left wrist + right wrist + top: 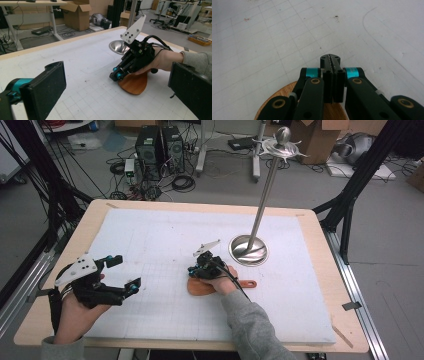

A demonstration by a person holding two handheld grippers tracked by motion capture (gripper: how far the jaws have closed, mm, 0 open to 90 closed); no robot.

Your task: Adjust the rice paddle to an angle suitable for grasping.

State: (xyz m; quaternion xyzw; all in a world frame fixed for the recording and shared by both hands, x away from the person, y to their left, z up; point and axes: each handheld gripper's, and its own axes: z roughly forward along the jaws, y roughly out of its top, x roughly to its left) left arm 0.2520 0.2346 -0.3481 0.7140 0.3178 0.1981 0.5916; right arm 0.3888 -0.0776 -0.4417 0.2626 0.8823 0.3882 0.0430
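high view: the left gripper [120, 272] hovers spread at the mat's left; the right gripper [196, 270] sits over a wooden paddle [200, 287] mid-mat, near a steel stand [248, 251]. left gripper view: its jaws gape wide. right gripper view: jaws pressed together above the paddle [287, 93], pinching nothing.

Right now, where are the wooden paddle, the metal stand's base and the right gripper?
wooden paddle [133, 83], left gripper view, on its broad blade.
metal stand's base [248, 251], high view, on the round dish.
right gripper [333, 61], right gripper view, at its closed fingers' tips.
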